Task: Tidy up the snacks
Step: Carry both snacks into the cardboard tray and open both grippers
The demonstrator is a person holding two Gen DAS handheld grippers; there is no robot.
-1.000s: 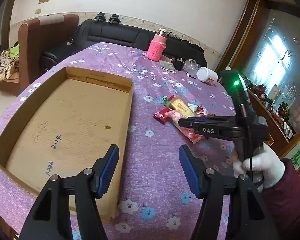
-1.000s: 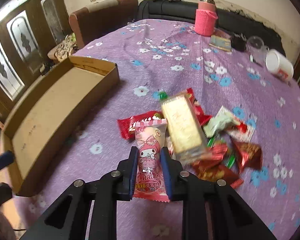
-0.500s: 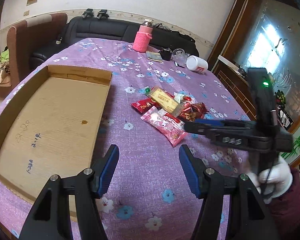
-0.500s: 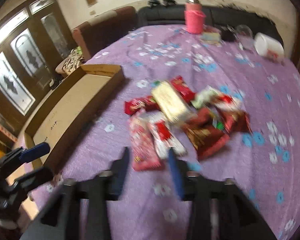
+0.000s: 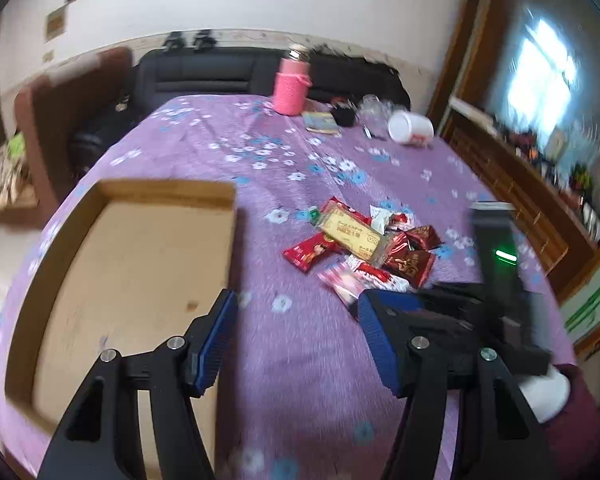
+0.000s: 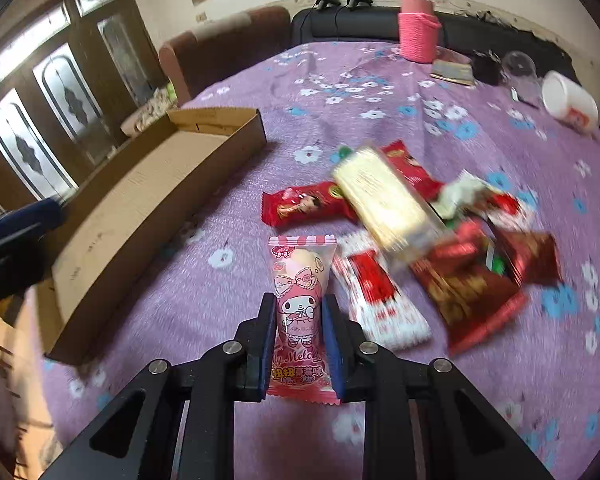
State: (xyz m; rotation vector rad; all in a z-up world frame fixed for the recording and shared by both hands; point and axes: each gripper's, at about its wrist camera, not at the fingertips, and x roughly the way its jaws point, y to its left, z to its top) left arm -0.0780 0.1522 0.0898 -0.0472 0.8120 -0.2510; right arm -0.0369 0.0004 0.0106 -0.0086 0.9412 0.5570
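Observation:
A pink cartoon-print snack pack (image 6: 302,280) lies lengthwise between the pads of my right gripper (image 6: 299,312), low over the purple flowered tablecloth. The jaws are closing and the pads press on its sides. Just beyond it is the snack pile: a yellow biscuit pack (image 6: 384,196), a red wrapper (image 6: 304,206) and dark red bags (image 6: 472,284). The open cardboard box (image 6: 148,184) sits empty to the left. My left gripper (image 5: 294,320) stands open with nothing in it, between the box (image 5: 140,248) and the pile (image 5: 364,240). The pink pack's end (image 5: 342,280) shows there too.
At the table's far end stand a pink-sleeved bottle (image 6: 418,36), a small booklet (image 6: 452,70), a clear jar (image 6: 520,68) and a tipped white cup (image 6: 568,102). A black sofa (image 5: 204,70) and a brown armchair (image 5: 60,120) are behind the table. A gloved hand (image 5: 544,396) holds the right gripper.
The right gripper let the pink pack go, backed off with jaws wide, then came down and shut on it again. The left gripper moved and rolled a little, staying open.

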